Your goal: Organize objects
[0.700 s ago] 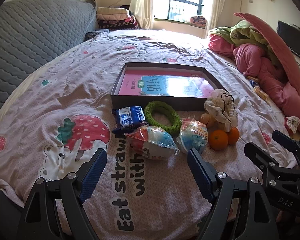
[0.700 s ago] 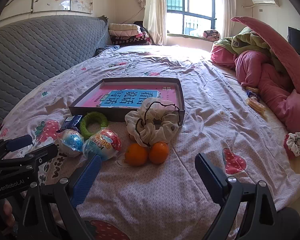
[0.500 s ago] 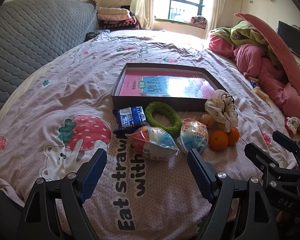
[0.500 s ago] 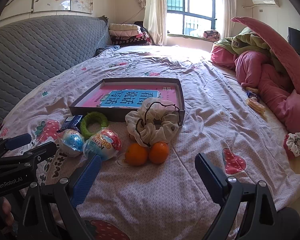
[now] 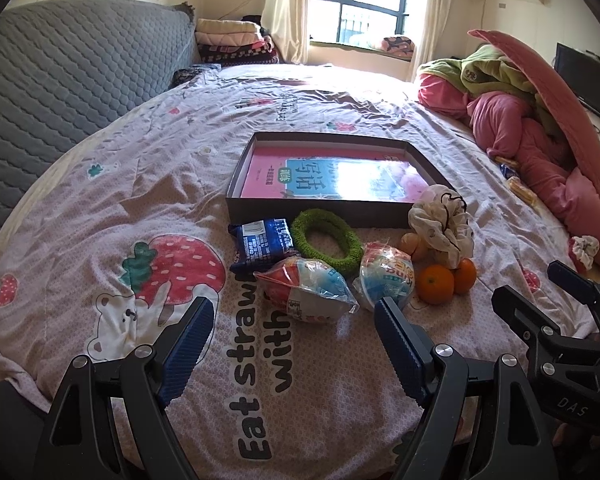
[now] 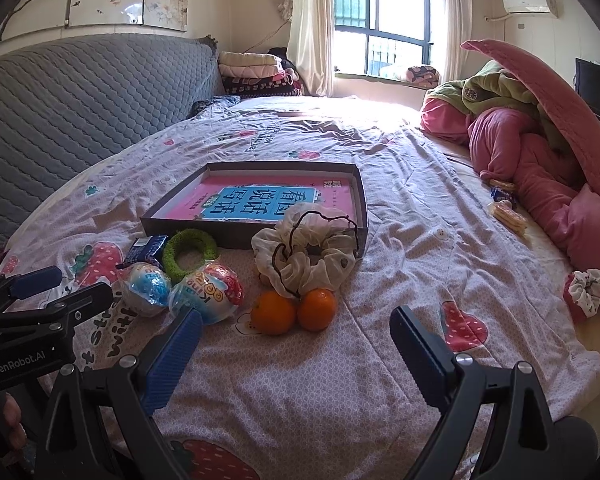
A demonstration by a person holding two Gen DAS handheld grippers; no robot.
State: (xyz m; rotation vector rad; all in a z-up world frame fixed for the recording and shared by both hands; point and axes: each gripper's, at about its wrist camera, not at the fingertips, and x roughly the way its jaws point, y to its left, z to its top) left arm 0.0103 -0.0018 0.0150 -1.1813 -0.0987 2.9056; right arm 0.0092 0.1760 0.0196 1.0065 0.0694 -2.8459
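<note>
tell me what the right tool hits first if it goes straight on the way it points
Probably the two oranges: they lie on the bedspread straight ahead of the open right tool, though depth is hard to judge.

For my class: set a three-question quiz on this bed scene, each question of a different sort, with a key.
1. True or false: the left tongs are shut on an orange.
2. Which lies between the blue packet and the cream scrunchie? A. green ring B. television C. folded blankets
3. Fill in: the pink book lies inside a shallow grey ____.

Key: 1 false, both tongs, the right tongs included, stand open and empty; 2 A; 3 box.
</note>
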